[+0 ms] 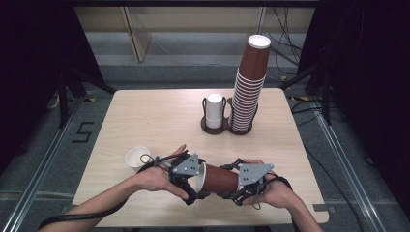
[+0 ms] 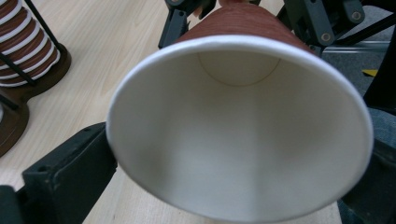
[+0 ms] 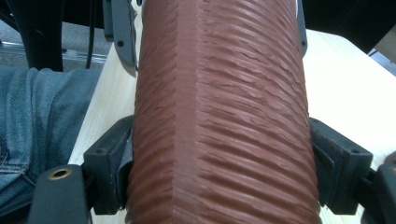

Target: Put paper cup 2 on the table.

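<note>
1. High view: we hold a brown ribbed paper cup (image 1: 220, 180) lying on its side just above the near edge of the wooden table (image 1: 159, 121), between our two grippers, its white mouth turned toward our left.
2. Our right gripper (image 1: 231, 192) is clamped on the cup's narrow end. In the right gripper view the two black pads (image 3: 109, 163) press on opposite sides of the ribbed wall (image 3: 219, 121), the jaws partly apart, as wide as the cup.
3. Our left gripper (image 1: 194, 192) sits at the cup's rim. In the left gripper view the white rim (image 2: 122, 95) touches one black jaw at the lower left; the other jaw is dark at the lower right, and we cannot tell whether the pair presses on the cup.
4. A second, white-lined cup (image 1: 137, 158) lies on the table just beside our left hand (image 1: 157, 176).
5. At the far side a dark holder (image 1: 215, 128) carries a tall stack of brown cups (image 1: 249, 92) and a short white stack (image 1: 214, 110).
</note>
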`<state>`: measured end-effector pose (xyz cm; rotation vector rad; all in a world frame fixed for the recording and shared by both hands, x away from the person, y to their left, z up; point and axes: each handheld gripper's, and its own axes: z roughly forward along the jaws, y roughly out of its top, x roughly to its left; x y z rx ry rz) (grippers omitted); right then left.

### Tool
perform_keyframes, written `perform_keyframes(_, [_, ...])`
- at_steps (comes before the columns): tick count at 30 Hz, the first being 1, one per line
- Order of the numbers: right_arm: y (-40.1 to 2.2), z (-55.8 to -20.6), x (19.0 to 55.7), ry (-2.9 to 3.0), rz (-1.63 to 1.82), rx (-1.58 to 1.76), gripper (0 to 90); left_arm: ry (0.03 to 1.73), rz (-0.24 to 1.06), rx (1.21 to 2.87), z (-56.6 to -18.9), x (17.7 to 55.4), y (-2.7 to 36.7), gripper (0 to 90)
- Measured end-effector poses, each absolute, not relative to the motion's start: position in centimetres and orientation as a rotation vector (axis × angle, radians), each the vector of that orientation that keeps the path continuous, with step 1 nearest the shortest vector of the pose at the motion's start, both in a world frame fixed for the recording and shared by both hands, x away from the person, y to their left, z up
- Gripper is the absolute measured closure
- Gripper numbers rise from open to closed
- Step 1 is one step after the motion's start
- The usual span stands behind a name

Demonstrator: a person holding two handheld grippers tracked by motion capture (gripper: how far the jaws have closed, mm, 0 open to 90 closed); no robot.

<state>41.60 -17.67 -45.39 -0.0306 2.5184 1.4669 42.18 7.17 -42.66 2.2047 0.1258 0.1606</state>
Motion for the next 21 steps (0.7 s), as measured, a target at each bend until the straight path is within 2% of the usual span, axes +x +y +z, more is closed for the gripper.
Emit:
perform_keyframes(5, [-17.45, -45.24, 41.65, 2.512, 1.48, -0.052, 21.6, 0.111, 0.156, 2.194, -42.49, 42.18, 7.06, 0.0])
perform_keyframes(10, [-17.36, -45.28, 41.61, 2.506, 1.482, -0.056, 21.6, 0.095, 0.165, 2.185, -42.4, 42.16, 7.03, 4.9])
perform_keyframes(21, [-17.35, -45.38, 41.8, 2.528, 1.475, -0.056, 21.6, 0.066, 0.192, 2.189, -42.35, 42.12, 7.05, 7.9])
